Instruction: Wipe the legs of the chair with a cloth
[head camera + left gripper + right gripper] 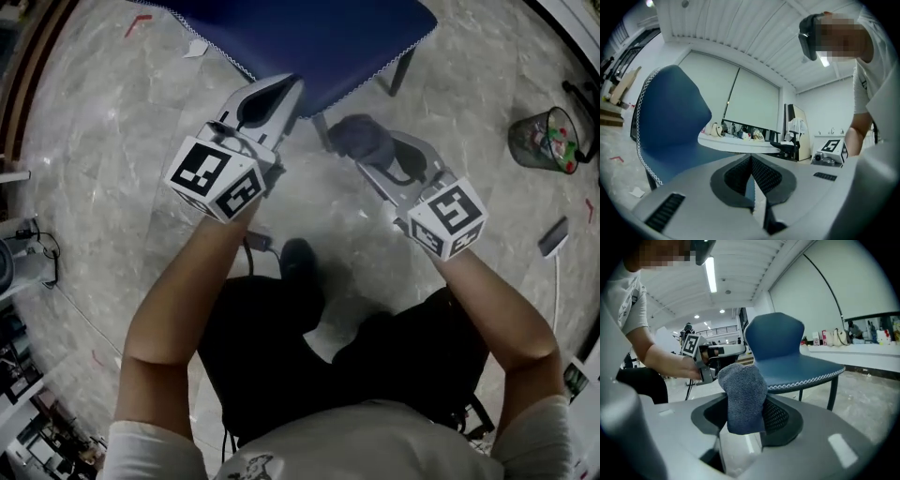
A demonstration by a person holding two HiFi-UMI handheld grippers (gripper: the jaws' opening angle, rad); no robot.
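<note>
Clenching the cloth (740, 390) in the right tool (743, 422), holding the left tool (752, 180) closed empty, aiming flat along a chair leg (831, 391).

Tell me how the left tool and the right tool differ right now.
The right tool is clamped on a grey cloth; the left tool has its jaws together with nothing between them. In the head view, the left tool's tip overlaps the edge of the blue chair seat, while the right tool's tip sits just short of it. Both are grey, carry a marker cube, and point toward the chair.
</note>
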